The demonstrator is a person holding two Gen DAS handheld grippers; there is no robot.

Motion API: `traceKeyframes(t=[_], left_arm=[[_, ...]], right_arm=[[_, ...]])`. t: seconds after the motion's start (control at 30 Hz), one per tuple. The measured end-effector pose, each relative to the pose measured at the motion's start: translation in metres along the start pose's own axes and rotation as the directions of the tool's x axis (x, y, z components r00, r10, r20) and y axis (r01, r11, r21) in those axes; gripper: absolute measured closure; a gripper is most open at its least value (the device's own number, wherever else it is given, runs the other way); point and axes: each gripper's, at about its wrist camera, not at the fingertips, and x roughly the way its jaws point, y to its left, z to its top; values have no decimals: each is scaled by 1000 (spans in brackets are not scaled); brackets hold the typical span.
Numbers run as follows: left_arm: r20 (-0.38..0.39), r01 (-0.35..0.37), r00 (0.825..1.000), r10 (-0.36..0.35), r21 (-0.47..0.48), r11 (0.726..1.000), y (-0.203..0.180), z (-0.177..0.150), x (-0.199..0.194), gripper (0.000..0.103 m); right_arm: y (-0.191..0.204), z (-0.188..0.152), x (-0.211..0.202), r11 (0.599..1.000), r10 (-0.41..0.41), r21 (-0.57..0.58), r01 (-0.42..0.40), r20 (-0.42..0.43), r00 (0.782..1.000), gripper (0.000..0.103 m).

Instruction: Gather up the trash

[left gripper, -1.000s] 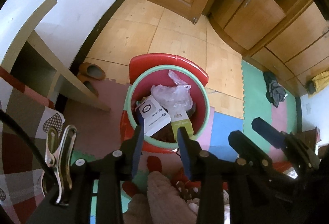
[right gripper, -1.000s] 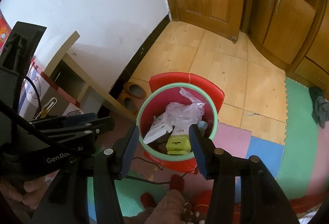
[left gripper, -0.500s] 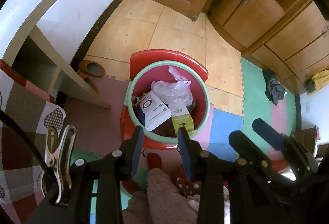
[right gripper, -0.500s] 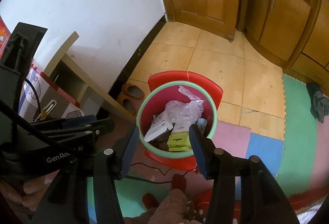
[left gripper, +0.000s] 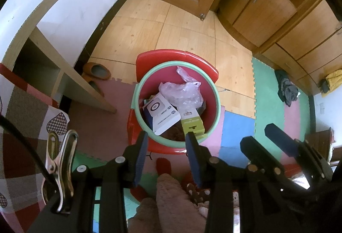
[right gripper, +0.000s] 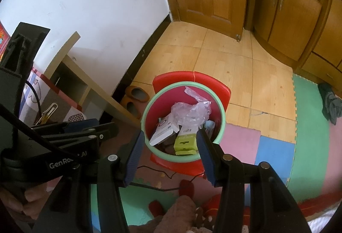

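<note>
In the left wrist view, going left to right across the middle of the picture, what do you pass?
Wooden shelf → brown slippers → red bin with the green rim → blue floor mat → dark heap of clothes.

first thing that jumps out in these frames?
The red bin with a mint-green rim on the floor mats, centre of both views, holding a crumpled clear plastic bag, a white box and a lime-green box. The left gripper and right gripper hang over it, both open and empty.
</note>
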Motion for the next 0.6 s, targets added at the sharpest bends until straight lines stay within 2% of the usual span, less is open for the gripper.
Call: traceKeyframes(t=[0.6], left_arm=[[-7, -1, 1000, 1, 15, 1000, -1, -5, 5, 63]], right_arm=[[-1, -5, 1, 1000, -6, 18, 6, -4, 1000, 51]])
